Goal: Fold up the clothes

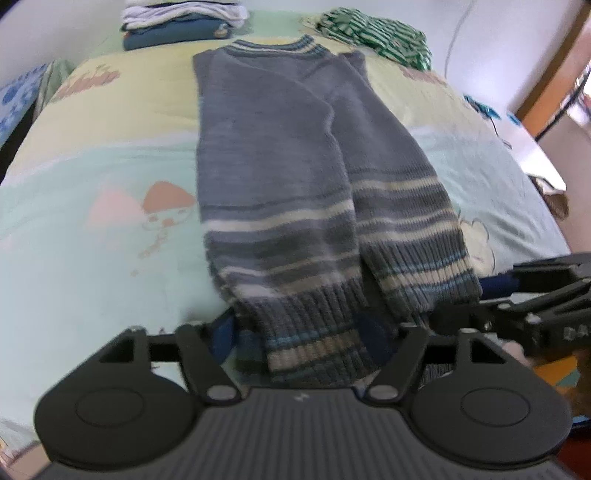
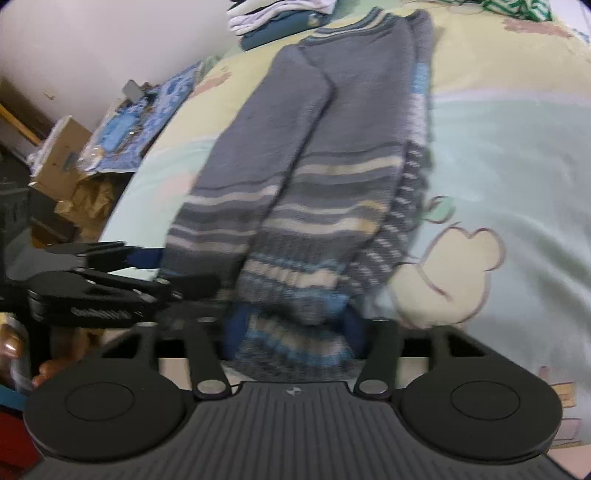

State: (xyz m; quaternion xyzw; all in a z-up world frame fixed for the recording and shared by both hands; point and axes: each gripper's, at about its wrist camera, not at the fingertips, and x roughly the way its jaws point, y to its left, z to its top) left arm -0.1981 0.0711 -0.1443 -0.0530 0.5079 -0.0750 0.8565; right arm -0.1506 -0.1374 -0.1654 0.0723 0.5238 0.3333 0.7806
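Note:
A grey knitted sweater (image 1: 273, 155) with cream and blue stripes lies lengthwise on the bed, sleeves folded in, collar at the far end. It also shows in the right wrist view (image 2: 332, 147). My left gripper (image 1: 299, 343) holds the striped ribbed hem at the near left corner between its blue fingers (image 1: 223, 332). My right gripper (image 2: 291, 332) holds the hem at the near right corner; it also shows in the left wrist view (image 1: 535, 306). The hem is lifted slightly off the bed. The left gripper also shows in the right wrist view (image 2: 110, 291).
The bed (image 1: 92, 192) has a pale green and yellow cartoon cover. A stack of folded clothes (image 1: 181, 22) sits at the far end. A green striped garment (image 1: 373, 33) lies crumpled far right. Boxes and clutter (image 2: 74, 155) stand beside the bed.

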